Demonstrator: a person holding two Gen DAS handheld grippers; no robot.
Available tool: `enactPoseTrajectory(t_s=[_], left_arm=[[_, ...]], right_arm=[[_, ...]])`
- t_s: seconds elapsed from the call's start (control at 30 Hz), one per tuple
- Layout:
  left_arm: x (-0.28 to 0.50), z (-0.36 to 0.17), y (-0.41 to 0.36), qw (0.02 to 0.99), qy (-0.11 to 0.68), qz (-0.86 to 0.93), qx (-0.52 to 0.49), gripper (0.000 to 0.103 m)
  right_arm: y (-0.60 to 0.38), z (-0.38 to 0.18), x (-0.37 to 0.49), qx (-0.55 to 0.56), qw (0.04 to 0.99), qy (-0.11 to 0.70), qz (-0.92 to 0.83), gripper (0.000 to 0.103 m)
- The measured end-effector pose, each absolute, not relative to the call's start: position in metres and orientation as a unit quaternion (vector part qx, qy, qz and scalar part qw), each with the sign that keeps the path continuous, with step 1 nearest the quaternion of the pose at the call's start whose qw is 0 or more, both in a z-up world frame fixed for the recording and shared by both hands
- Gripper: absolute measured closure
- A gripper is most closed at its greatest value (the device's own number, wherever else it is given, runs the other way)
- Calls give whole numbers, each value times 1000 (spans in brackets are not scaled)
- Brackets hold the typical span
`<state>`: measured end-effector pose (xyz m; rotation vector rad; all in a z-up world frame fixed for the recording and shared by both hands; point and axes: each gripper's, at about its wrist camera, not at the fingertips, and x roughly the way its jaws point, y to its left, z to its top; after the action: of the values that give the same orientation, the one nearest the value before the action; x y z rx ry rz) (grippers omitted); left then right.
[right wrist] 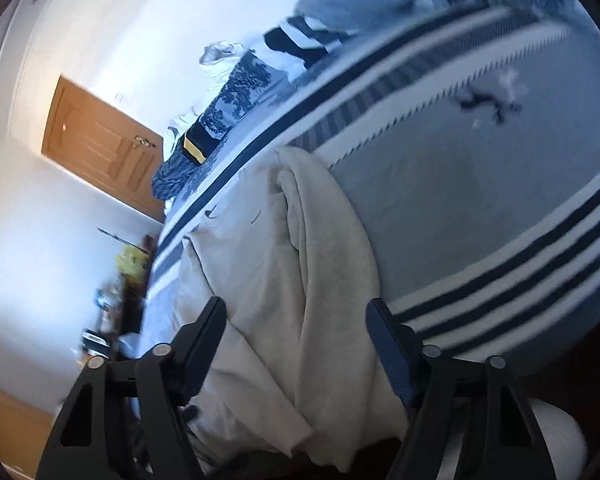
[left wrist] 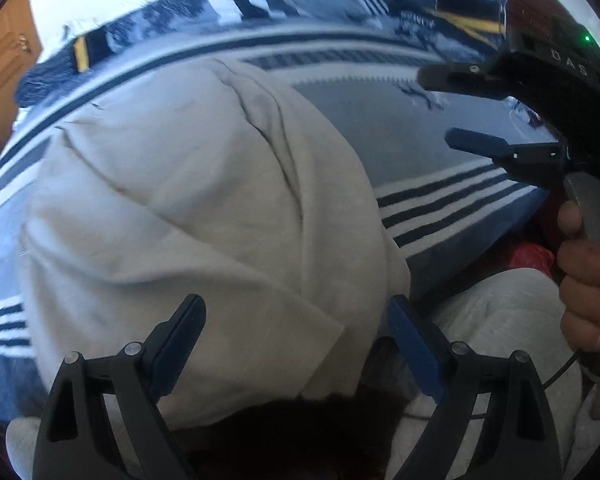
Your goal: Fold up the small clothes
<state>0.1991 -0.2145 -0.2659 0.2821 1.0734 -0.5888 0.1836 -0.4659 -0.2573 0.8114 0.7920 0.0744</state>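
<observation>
Soft, light beige cotton garment (left wrist: 188, 208) found lying creased on striped blue-and-white bedcover (left wrist: 440, 200). Left gripper (left wrist: 296, 344) and right gripper (right wrist: 296, 344) spread, nothing clamped. Near hem judged best hold; likely limp.

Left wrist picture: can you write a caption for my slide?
Open left gripper over a beige garment lying on a striped bedspread, right gripper alongside.

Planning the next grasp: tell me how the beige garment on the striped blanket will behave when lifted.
The beige garment likely drapes limply: soft creases run across it. Probably light, thin cloth. It may slide on the striped blanket rather than snag.
</observation>
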Motion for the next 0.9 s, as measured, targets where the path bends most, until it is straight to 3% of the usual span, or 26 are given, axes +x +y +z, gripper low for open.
enactPoseTrajectory(t_s=[0.13,0.23,0.3,0.33,0.37,0.4,0.47,0.6,0.9], left_arm=[[218,-291,-237,785,531,-291,133,12],[230,-308,-252,775,547,-288,128,16],[237,-319,-258,768,561,-286,118,35],[240,-325,-262,760,574,-284,113,55],[242,-330,-264,755,582,-281,109,68],[243,-331,-265,758,583,-272,109,71],[243,-319,-258,765,575,-279,79,98],[243,-279,-239,761,555,-334,-22,99],[259,-205,-172,774,520,-346,-101,99]], right_arm=[[-477,-303,192,391,831,394,24,35],[-483,-334,196,392,812,431,21,48],[-495,-343,201,403,805,435,21,51],[-500,-344,203,409,805,429,28,51],[-504,-347,206,415,803,427,33,51],[-507,-351,208,422,798,429,33,51],[-512,-361,209,448,783,430,39,51],[-516,-363,210,477,773,414,55,51],[-503,-349,210,475,783,390,93,50]])
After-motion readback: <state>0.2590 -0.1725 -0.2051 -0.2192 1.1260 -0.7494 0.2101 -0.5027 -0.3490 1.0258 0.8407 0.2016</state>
